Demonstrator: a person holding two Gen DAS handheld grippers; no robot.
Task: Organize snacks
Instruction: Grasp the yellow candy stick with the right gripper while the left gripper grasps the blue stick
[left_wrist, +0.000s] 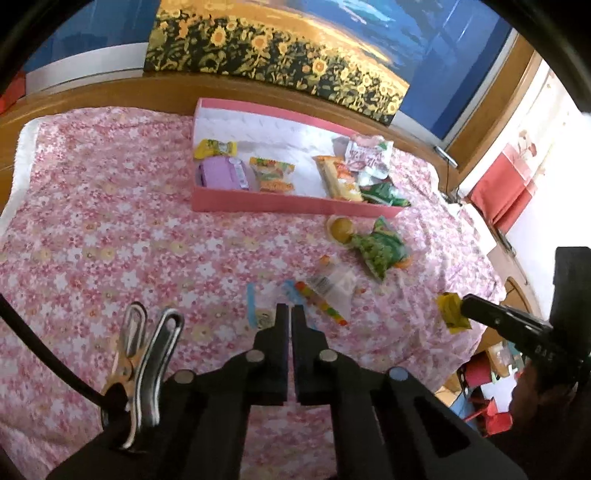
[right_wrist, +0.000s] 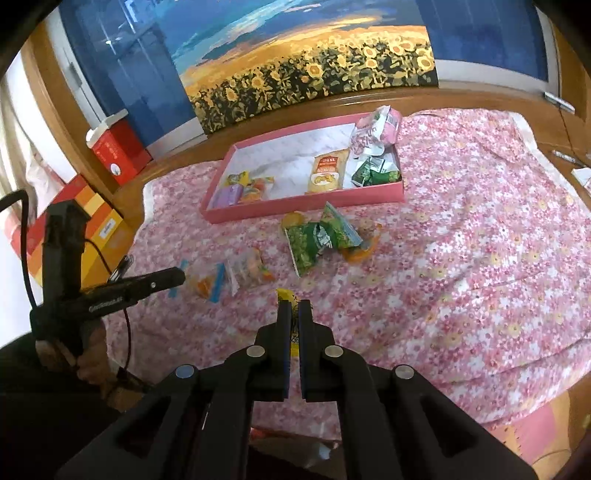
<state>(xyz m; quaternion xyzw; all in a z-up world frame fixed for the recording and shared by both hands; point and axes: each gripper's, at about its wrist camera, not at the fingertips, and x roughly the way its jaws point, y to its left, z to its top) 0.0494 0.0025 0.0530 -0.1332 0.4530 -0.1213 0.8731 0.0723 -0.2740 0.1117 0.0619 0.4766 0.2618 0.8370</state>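
My left gripper (left_wrist: 291, 308) is shut, its tips pinching a clear blue-edged packet (left_wrist: 258, 314) that lies on the flowered cloth. From the right wrist view, the left gripper (right_wrist: 177, 276) meets that packet (right_wrist: 207, 284) at its left end. My right gripper (right_wrist: 294, 304) is shut on a small yellow packet (right_wrist: 291, 325), held above the cloth; the left wrist view shows this gripper (left_wrist: 465, 304) and the yellow packet (left_wrist: 450, 312) at right. The pink box (left_wrist: 295, 203) farther back holds several snacks. In front of it lie a green packet (left_wrist: 380, 251), a jelly cup (left_wrist: 341, 229) and a clear candy packet (left_wrist: 328, 291).
A pink flowered cloth (right_wrist: 461, 258) covers the surface, with a wooden ledge and a sunflower painting (right_wrist: 314, 70) behind. Red and orange boxes (right_wrist: 85, 229) stand off the left edge. A metal clip (left_wrist: 147, 362) hangs beside my left gripper.
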